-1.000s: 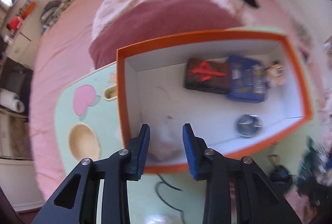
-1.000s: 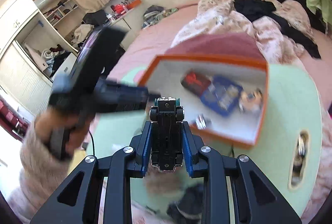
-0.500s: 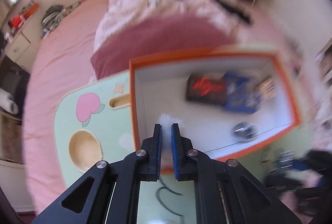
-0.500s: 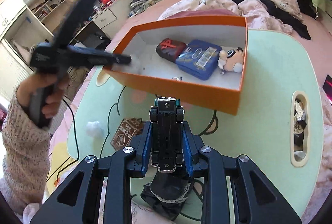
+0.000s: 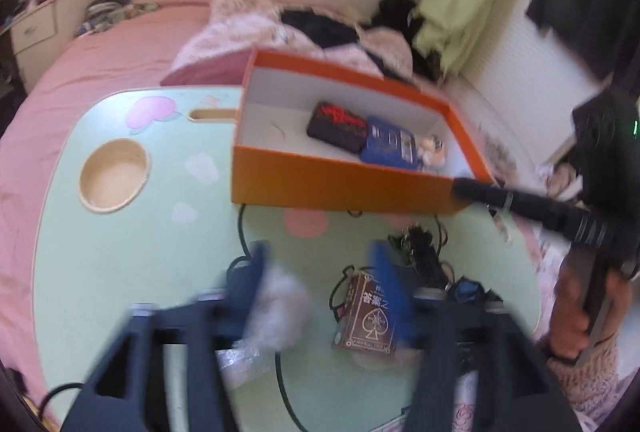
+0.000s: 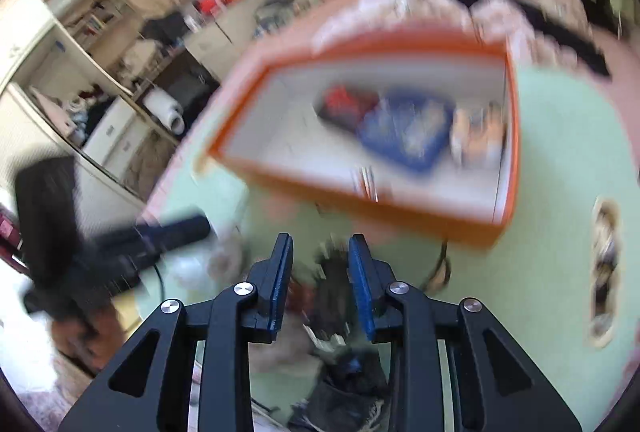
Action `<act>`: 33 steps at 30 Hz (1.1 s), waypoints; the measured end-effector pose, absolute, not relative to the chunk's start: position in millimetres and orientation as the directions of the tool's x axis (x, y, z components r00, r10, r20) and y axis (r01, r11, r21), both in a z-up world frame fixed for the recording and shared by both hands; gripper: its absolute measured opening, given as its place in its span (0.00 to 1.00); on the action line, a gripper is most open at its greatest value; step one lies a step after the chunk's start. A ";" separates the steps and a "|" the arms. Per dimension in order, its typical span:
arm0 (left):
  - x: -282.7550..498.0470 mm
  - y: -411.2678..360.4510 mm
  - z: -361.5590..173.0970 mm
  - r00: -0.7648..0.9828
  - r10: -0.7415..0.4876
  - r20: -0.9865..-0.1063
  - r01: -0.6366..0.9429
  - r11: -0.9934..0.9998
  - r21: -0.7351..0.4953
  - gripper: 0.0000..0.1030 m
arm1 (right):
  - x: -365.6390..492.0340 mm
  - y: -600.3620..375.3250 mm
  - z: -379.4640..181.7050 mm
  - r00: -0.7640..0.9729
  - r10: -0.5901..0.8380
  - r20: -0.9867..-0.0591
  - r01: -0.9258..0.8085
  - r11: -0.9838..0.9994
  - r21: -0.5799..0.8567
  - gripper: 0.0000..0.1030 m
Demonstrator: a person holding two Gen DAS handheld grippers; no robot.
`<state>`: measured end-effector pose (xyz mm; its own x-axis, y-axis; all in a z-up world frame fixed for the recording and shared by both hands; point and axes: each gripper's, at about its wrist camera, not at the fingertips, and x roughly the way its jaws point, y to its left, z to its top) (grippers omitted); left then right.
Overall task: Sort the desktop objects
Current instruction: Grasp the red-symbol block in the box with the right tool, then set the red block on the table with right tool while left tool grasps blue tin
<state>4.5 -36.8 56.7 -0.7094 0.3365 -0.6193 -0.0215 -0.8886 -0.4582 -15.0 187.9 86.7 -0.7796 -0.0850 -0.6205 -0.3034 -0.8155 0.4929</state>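
Our left hand-held gripper was opening over a white fluff, not squeezing it. Our right one was opening, empty. The box sat at twelve o'clock. The fluff could slip away.

The left gripper fills the lower middle of its own view, blurred, jaws opening and spread wide; the right gripper sits at the lower centre of its view, pointing downward, jaws opening, blue pads apart; the person's right hand grips that tool's handle at the right edge of the left view.
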 end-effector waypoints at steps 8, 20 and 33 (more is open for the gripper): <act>22.9 -47.8 37.3 -0.780 0.337 -0.527 0.014 -0.833 -0.554 0.75 | -145.7 196.2 96.0 -0.530 0.139 -0.836 -0.300 -0.953 0.032 0.74; 32.2 -54.9 31.5 -0.795 0.348 -0.496 0.014 -0.808 -0.589 0.75 | -167.4 180.5 56.5 -0.483 0.197 -0.853 -0.252 -0.964 -0.080 0.39; -5.3 -46.9 66.3 -0.751 0.391 -0.533 0.011 -0.799 -0.601 0.75 | 76.7 177.2 24.9 -0.695 0.110 -0.710 -0.427 -0.858 0.285 0.40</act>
<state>-5.3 -46.9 66.3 -0.7507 0.3906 -0.5328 0.0106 -0.7993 -0.6008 76.7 177.2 24.9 -0.6952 0.1099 -0.7104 -0.4269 -0.8582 0.2849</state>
